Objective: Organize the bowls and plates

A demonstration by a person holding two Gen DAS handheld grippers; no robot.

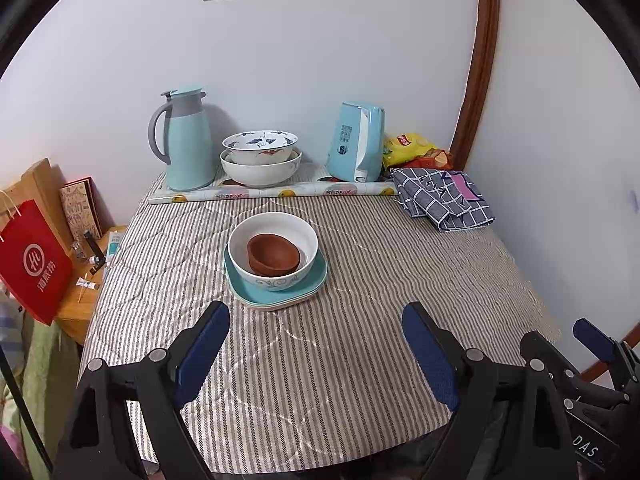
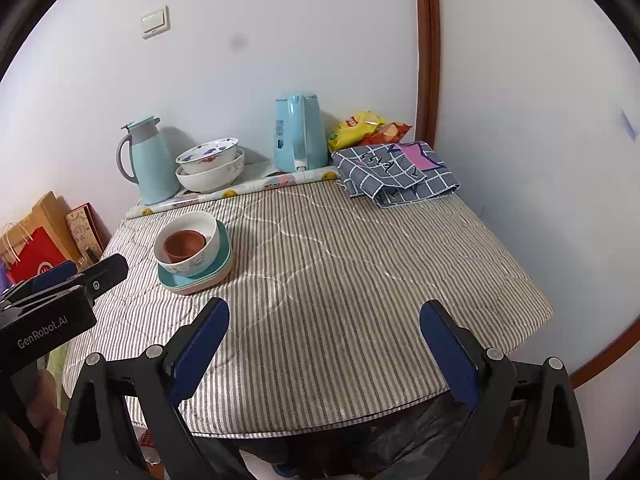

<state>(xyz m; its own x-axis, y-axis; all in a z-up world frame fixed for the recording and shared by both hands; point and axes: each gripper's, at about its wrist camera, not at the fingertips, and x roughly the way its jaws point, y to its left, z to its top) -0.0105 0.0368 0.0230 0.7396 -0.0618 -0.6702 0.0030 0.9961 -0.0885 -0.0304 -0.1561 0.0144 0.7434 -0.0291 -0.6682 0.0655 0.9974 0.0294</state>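
Note:
On the striped tablecloth (image 1: pixel 360 280) sits a stack: teal plates (image 1: pixel 312 280) at the bottom, a white bowl (image 1: pixel 276 236) on them and brown clay bowls (image 1: pixel 274 256) nested inside it. The same stack shows in the right wrist view, with the white bowl (image 2: pixel 208 228) on the teal plates (image 2: pixel 222 258). Two more white patterned bowls (image 1: pixel 260 156) are nested at the back by the wall. My left gripper (image 1: pixel 316 320) hovers open just in front of the stack, nothing between its fingers. My right gripper (image 2: pixel 324 316) is open too, over bare cloth to the right of the stack.
At the back stand a teal thermos jug (image 1: pixel 186 140), a light blue kettle (image 1: pixel 356 142), snack bags (image 1: pixel 412 146) and a folded checked cloth (image 1: pixel 444 196). A red paper bag (image 1: pixel 32 260) and small items sit on a side stand at the left. Walls close the back and right.

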